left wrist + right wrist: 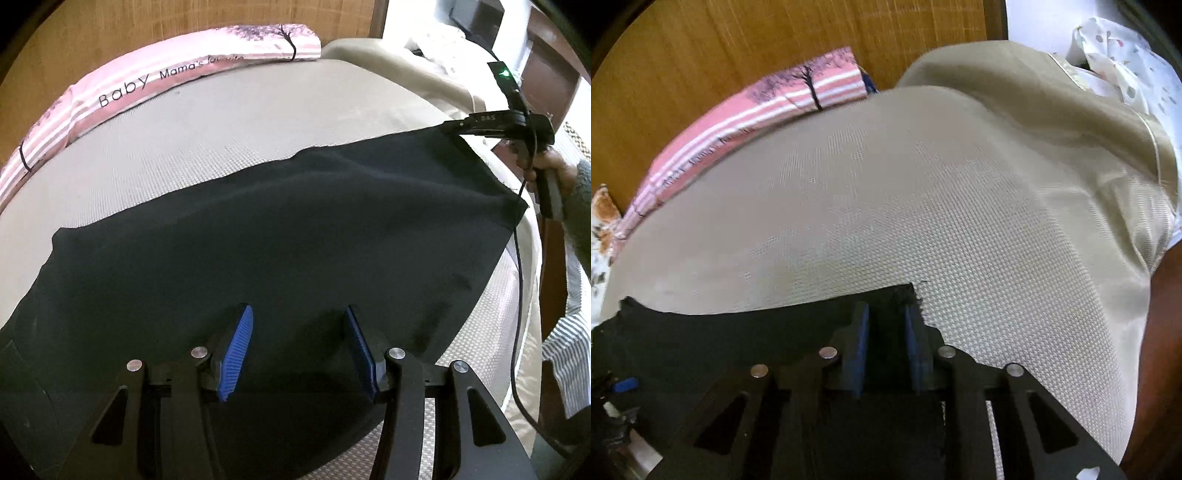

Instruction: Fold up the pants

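Note:
Black pants (pixel 280 236) lie spread flat across a beige textured mat (pixel 221 140). My left gripper (pixel 299 317) hovers over the near part of the pants, its blue pads wide apart and empty. My right gripper (pixel 452 127) shows at the far right corner of the pants in the left wrist view. In the right wrist view my right gripper (pixel 886 314) sits over that corner of the pants (pixel 738 332), blue pads a small way apart with black cloth between them; whether they pinch it is unclear.
A pink striped pillow (pixel 147 85) lies along the far edge of the mat against a wooden headboard (pixel 738 44). A beige cushion (pixel 1052 122) lies at the far right. A black cable (pixel 517 295) hangs at the right edge.

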Motion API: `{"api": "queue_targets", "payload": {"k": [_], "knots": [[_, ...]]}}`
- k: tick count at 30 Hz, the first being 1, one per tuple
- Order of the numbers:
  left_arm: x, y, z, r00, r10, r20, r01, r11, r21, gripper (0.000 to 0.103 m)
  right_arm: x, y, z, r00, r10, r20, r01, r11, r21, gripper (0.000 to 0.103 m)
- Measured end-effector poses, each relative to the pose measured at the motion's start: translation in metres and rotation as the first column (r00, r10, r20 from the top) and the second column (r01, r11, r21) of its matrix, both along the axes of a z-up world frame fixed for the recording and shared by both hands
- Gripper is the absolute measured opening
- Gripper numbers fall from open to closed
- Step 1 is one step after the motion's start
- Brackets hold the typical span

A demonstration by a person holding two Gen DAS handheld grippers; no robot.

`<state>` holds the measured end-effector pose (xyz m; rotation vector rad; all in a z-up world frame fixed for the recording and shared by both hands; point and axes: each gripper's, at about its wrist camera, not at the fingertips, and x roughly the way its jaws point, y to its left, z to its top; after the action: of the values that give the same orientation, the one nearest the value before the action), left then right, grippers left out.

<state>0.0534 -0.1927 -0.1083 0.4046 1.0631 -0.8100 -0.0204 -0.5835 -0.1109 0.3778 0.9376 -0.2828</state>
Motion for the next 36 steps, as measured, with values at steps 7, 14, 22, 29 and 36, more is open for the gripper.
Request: {"api": "queue_targets", "payload": {"k": [7, 14, 22, 29, 36], "knots": [[-0.001, -0.002, -0.003, 1.000, -0.004, 0.015, 0.004, 1.000, 0.016, 0.054, -0.004, 0.009, 0.009, 0.994, 0.111, 0.007, -0.111, 0.993, -0.025, 0.016], [-0.002, -0.004, -0.003, 1.000, -0.006, 0.031, 0.005, 1.000, 0.024, 0.055, 0.000, 0.009, 0.000, 0.988, 0.152, -0.031, -0.153, 0.987, -0.043, 0.017], [-0.003, -0.006, -0.004, 0.999, -0.002, 0.041, 0.001, 1.000, 0.024, 0.058, 0.010, -0.003, -0.007, 0.985, 0.174, -0.005, -0.173, 0.982, 0.070, 0.016], [-0.002, -0.006, -0.005, 0.999, 0.001, 0.046, -0.001, 1.000, 0.018, 0.059, 0.003, 0.019, 0.022, 0.995, 0.094, 0.038, -0.088, 0.988, -0.127, 0.002], [-0.005, -0.004, -0.006, 0.998, 0.007, 0.058, -0.007, 1.000, 0.003, 0.059, 0.020, 0.028, 0.022, 1.000, 0.014, 0.020, -0.009, 0.968, -0.250, 0.001]]}}
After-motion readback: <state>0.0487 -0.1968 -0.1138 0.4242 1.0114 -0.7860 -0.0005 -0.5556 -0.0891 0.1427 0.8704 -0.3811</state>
